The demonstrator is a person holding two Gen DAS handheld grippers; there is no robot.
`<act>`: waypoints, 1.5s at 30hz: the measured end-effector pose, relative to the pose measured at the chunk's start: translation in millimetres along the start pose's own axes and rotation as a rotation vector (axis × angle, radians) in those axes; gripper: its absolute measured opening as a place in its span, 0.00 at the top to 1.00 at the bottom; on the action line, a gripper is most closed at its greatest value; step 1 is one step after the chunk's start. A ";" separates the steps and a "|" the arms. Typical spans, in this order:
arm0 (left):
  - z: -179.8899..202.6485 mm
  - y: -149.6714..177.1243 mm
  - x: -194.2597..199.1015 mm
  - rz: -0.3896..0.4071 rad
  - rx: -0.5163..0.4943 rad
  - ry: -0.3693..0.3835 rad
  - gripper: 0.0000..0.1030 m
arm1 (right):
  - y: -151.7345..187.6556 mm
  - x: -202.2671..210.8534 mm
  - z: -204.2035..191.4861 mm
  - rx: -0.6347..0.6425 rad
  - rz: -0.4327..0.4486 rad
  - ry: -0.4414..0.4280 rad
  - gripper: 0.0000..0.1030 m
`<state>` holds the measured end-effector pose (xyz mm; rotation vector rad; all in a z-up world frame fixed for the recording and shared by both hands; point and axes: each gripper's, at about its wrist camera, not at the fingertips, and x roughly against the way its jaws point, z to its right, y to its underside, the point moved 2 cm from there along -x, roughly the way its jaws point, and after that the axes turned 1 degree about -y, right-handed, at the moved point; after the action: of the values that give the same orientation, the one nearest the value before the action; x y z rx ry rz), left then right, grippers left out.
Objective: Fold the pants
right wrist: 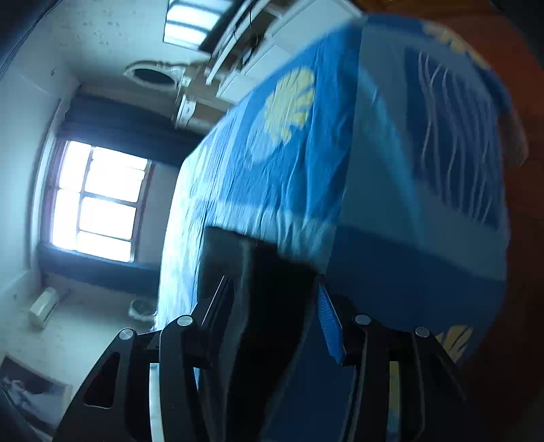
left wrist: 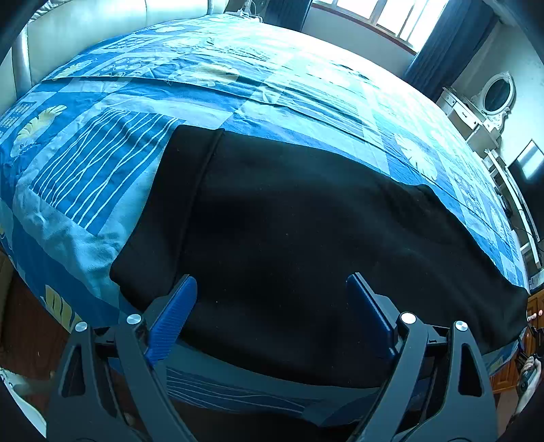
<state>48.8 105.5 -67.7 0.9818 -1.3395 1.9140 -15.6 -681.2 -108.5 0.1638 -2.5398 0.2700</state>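
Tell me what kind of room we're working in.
A bedroom, most likely: the black pants lie on a bed with a blue patterned bedspread, beside a white dressing table with an oval mirror and a curtained window.

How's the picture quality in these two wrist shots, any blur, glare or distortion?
Left wrist view: sharp, strong fisheye bulge in the bedspread, window blown out, black pants so dark that folds barely show. Right wrist view: rolled sideways, motion-blurred across the bedspread, window glaring white, black fabric at the fingers nearly featureless.
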 end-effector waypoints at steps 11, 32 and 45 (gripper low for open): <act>1.1 1.3 -0.7 0.000 -0.007 -0.003 0.13 | -1.1 -13.2 -14.4 0.033 0.000 -0.031 0.51; 26.2 6.5 -12.1 0.008 -0.059 -0.059 0.11 | -36.0 -26.1 0.9 0.175 0.018 0.016 0.90; 32.8 7.6 4.3 0.065 -0.099 -0.065 0.11 | -89.6 8.3 -25.4 0.288 -0.060 0.041 0.42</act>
<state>48.0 72.3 -60.8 0.9703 -1.5052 1.8581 6.7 -763.0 -69.1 0.3410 -2.4400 0.6086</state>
